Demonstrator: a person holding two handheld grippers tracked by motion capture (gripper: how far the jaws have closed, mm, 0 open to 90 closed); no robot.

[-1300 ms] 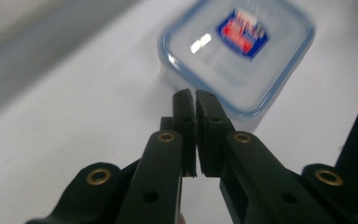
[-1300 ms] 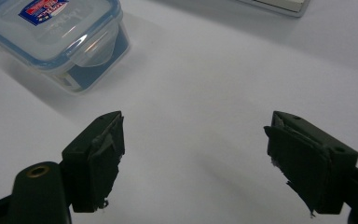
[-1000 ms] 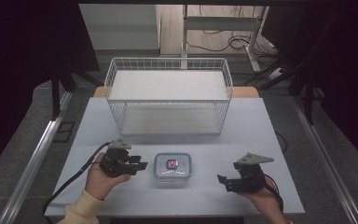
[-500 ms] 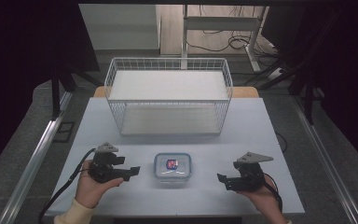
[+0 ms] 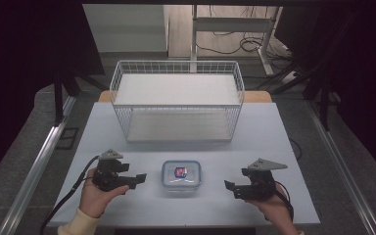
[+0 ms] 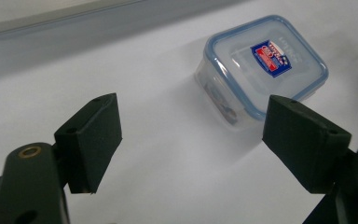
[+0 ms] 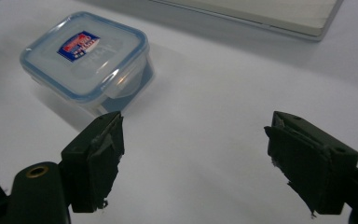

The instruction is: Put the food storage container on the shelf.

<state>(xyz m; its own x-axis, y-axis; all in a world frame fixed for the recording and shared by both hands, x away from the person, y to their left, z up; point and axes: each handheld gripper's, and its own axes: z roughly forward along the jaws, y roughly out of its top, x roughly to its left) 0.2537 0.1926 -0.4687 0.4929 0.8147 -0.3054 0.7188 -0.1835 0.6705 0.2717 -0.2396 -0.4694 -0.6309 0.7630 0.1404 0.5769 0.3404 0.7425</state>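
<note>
Container [image 5: 181, 176], small and clear with a blue-rimmed lid, sits on the pale table [image 5: 274, 132] between the two grippers, touched by neither. The left gripper [image 5: 138, 179] has just been opening its jaws; they stand spread with nothing between them. The right gripper [image 5: 230, 188] is likewise spread and empty, well apart from the container. The high view takes in the white wire basket [image 5: 176, 100] farther back. The left gripper view [image 6: 191, 140] gives the lid's red-and-blue label [image 6: 271, 57] (unreadable from above); the right gripper view [image 7: 193, 158] reveals the side latch [image 7: 121, 88].
</note>
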